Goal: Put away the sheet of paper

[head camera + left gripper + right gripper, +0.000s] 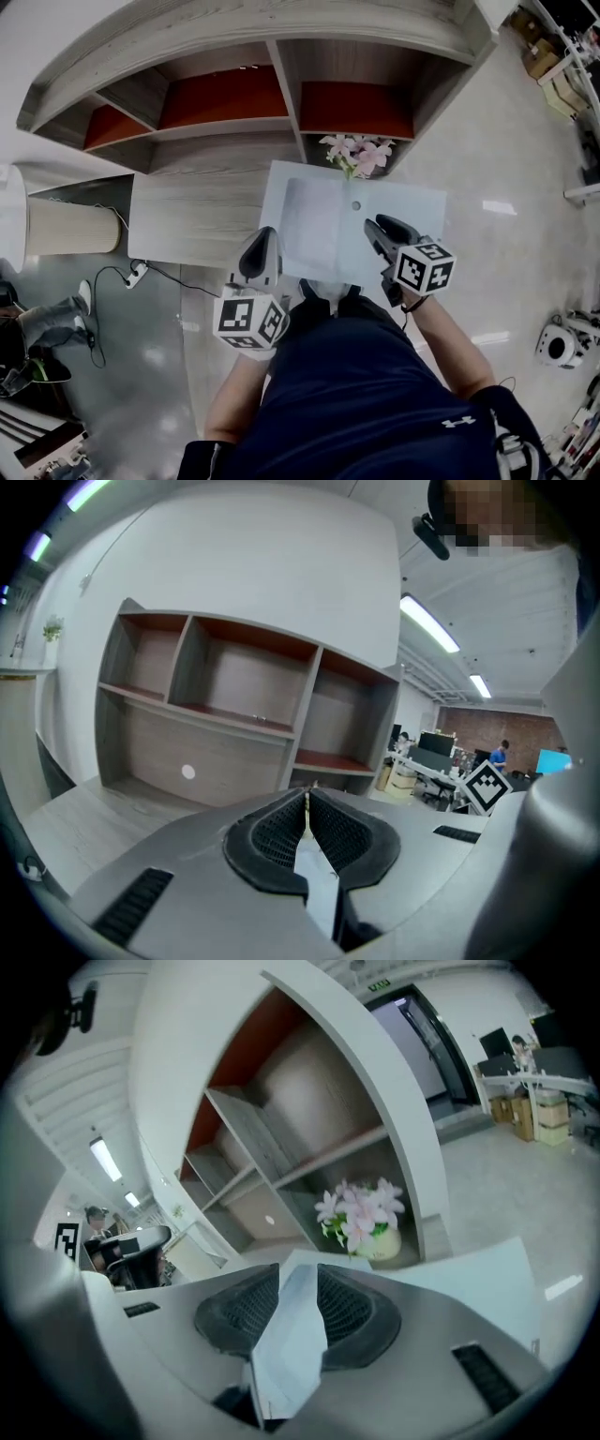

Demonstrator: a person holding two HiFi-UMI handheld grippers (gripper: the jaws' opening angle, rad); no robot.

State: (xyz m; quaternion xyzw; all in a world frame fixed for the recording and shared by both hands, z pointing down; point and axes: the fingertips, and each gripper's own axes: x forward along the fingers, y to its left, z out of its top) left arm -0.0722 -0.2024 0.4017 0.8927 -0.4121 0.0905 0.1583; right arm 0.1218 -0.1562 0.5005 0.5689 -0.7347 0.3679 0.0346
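At frame centre, sheet of paper (pixel 323 216) hung by shelf unit (pixel 216 155). Left gripper (pixel 265 236) fingers (pixel 272 841) clenched on its edge; right gripper (pixel 373 226) fingers (pixel 352 1312) parted, sheet loose between. Likely needed: firm right pinch, level carry past flowers (pixel 361 155).

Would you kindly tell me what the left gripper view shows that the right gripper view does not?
Only the left gripper view shows a brick-red wall and the left gripper closed on the sheet's edge. Only the right gripper view shows the flowers and the right gripper, jaws apart around the sheet. Both show the shelf and the sheet.
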